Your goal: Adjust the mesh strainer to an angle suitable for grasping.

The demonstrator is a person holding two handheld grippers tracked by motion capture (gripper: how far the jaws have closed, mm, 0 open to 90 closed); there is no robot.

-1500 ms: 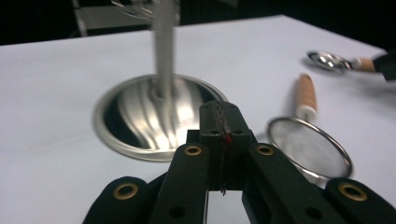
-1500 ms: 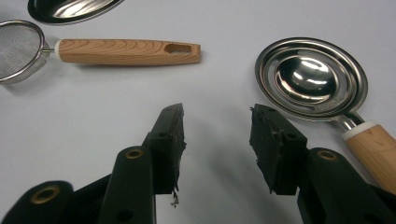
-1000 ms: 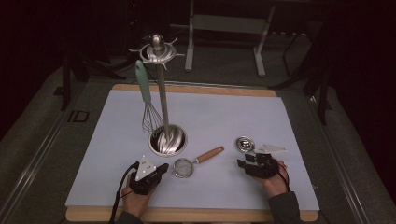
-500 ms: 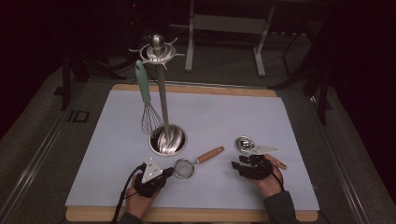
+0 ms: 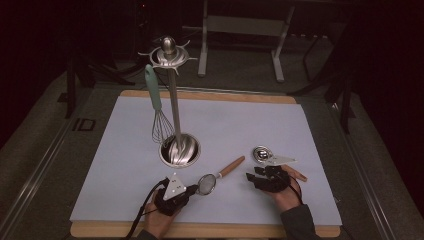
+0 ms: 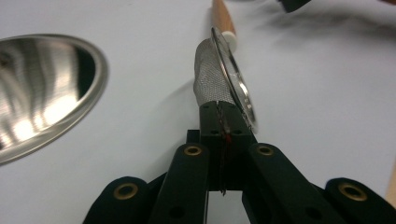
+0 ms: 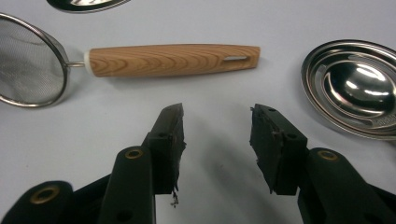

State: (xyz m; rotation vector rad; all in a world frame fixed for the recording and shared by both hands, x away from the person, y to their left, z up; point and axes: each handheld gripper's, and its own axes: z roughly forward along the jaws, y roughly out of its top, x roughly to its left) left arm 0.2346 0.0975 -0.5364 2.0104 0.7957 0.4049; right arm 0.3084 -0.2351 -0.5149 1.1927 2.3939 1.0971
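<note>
A small mesh strainer [image 5: 206, 184] with a wooden handle [image 5: 231, 166] lies on the white mat near the front. My left gripper [image 5: 192, 189] is shut on the near edge of its rim. In the left gripper view the jaws meet on the metal rim beside the mesh bowl [image 6: 212, 70], and the gripper [image 6: 223, 109] points along the handle. My right gripper [image 5: 251, 179] rests open on the mat to the right of the handle. Its jaws [image 7: 217, 126] stand apart with nothing between them, facing the wooden handle [image 7: 173, 59].
A steel utensil stand [image 5: 180, 150] with a round base rises mid-mat, and a whisk [image 5: 159, 125] with a green handle hangs from it. A shiny measuring spoon [image 5: 261, 154] lies just beyond my right gripper. The mat [image 5: 250, 120] rests on a wooden board.
My left gripper has slid a little to the right, and the strainer has shifted right with it. The right hand has stayed about where it was.
</note>
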